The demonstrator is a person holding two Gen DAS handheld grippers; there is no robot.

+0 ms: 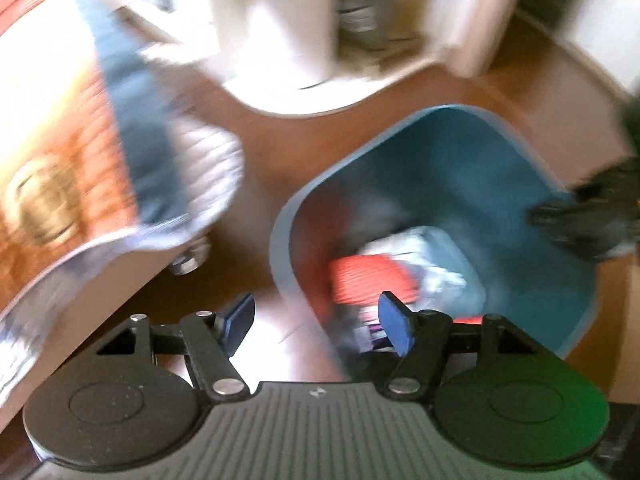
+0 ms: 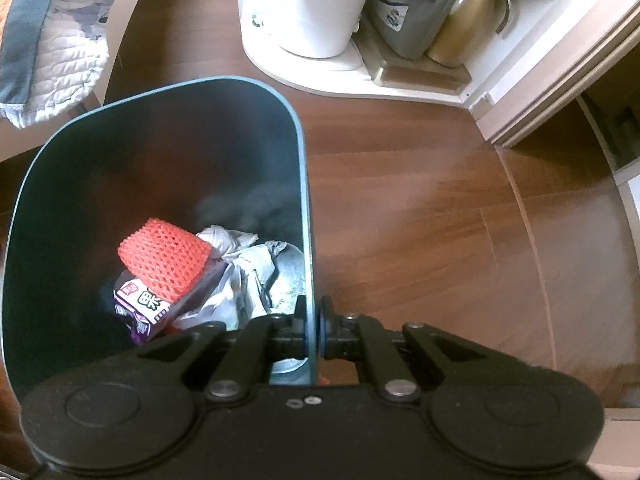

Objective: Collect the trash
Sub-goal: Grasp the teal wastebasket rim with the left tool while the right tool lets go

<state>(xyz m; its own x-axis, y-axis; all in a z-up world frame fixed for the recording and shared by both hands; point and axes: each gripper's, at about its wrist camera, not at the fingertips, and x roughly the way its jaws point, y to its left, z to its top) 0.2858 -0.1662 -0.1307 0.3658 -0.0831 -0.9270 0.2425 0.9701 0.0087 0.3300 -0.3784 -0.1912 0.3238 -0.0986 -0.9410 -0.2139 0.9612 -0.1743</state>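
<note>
On the brown wood floor (image 2: 420, 208), a teal trash bin (image 2: 160, 92) stands open-topped, filling the 9 o'clock half of the right wrist view. Right gripper (image 2: 314, 320): fingers closed together on the bin's right wall, one pad inside, one outside, rim pinched between them.

Bin contents, seen from the right wrist: red foam net sleeve (image 2: 164, 260) on top, toward 8 o'clock; under it a purple-and-white printed wrapper (image 2: 140, 304); crumpled white paper or plastic (image 2: 240, 272) just beside, toward the gripped wall.

Left wrist view heavily blurred. Left gripper (image 1: 316, 320): blue pads spread wide apart, nothing between them. It hangs over the near rim of the bin (image 1: 460, 168), which lies at 2 o'clock from it; the red net (image 1: 368, 280) shows inside.

At 12 o'clock in the right view: white cylindrical appliance (image 2: 320, 4) on a low white shelf, grey jug (image 2: 416, 8) and metal flask (image 2: 468, 20) beside it. At 10 o'clock, a quilted white cloth (image 2: 64, 52) over a pale edge.
</note>
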